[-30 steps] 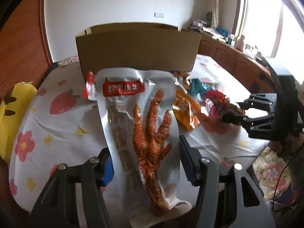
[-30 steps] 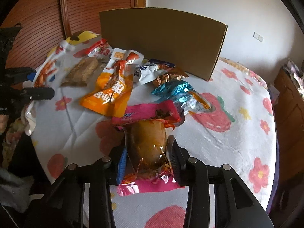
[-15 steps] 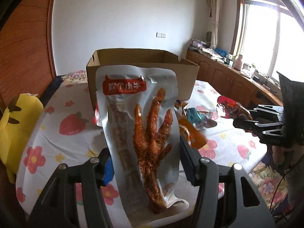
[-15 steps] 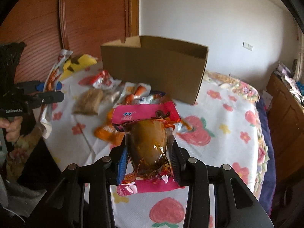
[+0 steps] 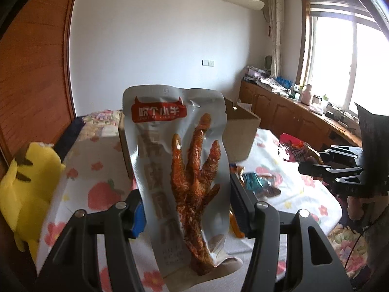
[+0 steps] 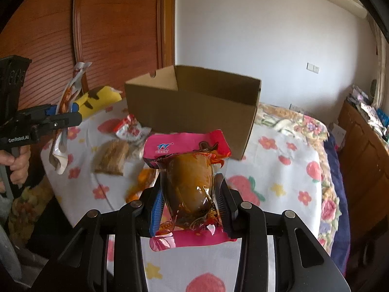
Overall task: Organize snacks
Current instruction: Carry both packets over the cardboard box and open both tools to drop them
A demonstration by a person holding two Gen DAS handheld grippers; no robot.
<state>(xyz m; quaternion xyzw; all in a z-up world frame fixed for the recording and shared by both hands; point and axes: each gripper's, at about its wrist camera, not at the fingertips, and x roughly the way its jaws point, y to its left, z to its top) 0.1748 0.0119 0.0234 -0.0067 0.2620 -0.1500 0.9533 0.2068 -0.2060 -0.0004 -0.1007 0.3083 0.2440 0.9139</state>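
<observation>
The left hand-held gripper (image 5: 188, 215) is clenched on a tall silver packet (image 5: 178, 170) printed with a red chicken foot, its pads pressing the packet's two edges so that it stands upright in the air above the bench (image 5: 289, 202). The right hand-held gripper (image 6: 189, 206) grasps a pink packet (image 6: 188, 187) with a clear window showing a brown glazed piece of food, also raised off the flowered cloth. Behind both packets a cardboard box (image 6: 194, 112) stands on the bench with its top open; only the bare inner walls show from these views, and what lies on its floor cannot be told. Loose snacks lie on the cloth in front of the box: a red-and-white wrapper (image 6: 130, 129) just beside its near wall, a brown flat packet (image 6: 111, 157) nearer the edge, an orange packet (image 6: 143, 182) partly hidden by the pink one, and a teal wrapper (image 5: 257, 182) seen from the left wrist view. A yellow plush toy (image 5: 26, 185) sits at the bench's edge. A person's hand (image 6: 15, 163) grips the handle of the left gripper
</observation>
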